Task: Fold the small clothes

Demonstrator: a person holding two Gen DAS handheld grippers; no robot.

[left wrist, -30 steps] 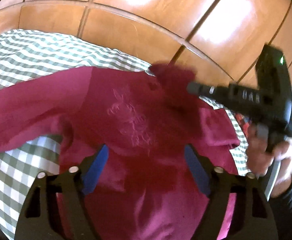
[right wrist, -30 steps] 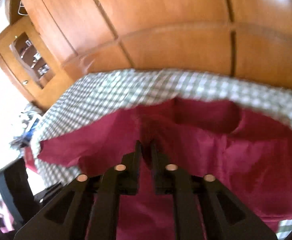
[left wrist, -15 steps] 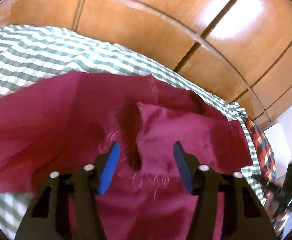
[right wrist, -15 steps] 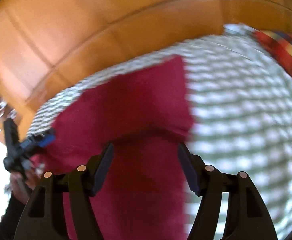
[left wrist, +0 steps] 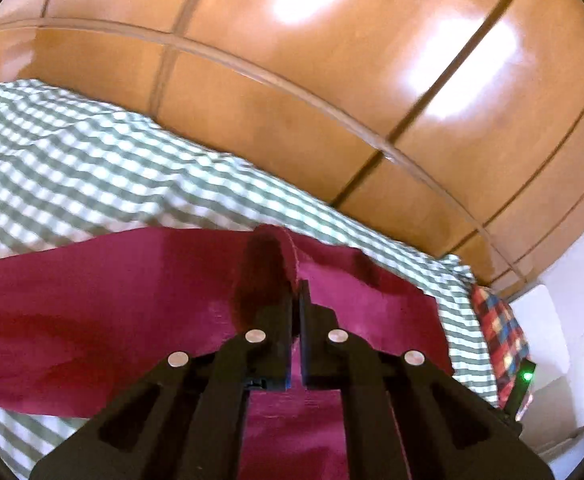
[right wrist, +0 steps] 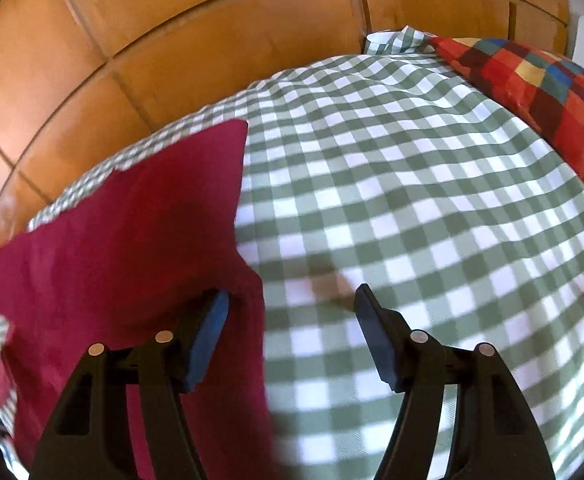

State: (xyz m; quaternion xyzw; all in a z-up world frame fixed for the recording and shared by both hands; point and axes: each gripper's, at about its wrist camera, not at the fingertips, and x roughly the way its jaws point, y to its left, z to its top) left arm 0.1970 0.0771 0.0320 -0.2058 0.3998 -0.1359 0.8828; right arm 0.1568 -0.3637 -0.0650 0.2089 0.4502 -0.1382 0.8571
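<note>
Lying on the green-checked bed cover [right wrist: 412, 200], the maroon garment [left wrist: 111, 312] was spread flat except for 1 raised ridge of cloth near its middle. The left gripper [left wrist: 296, 300] had its fingers pressed together on that ridge, pinching a fold of the garment. The right gripper [right wrist: 292, 312] hovered with its fingers spread wide, holding nothing; its left finger was over the garment's right edge and its right finger over bare cover.

In my judgement, the main risk was that the pinch held only a thin fold, so a quick pull could let the cloth slip out and the fold would fall unevenly. A second risk was that the fingers took also the bed cover below; I could not tell whether they did, and then a lift would drag the cover and wrinkle everything.

The garment's far edge was near the far side of the bed, beside the wooden wardrobe doors [left wrist: 332, 80], so there was little room in that direction. To the right, the cover was open and wide until the red patchwork cushion [right wrist: 552, 92], which gave good room for moving.
</note>
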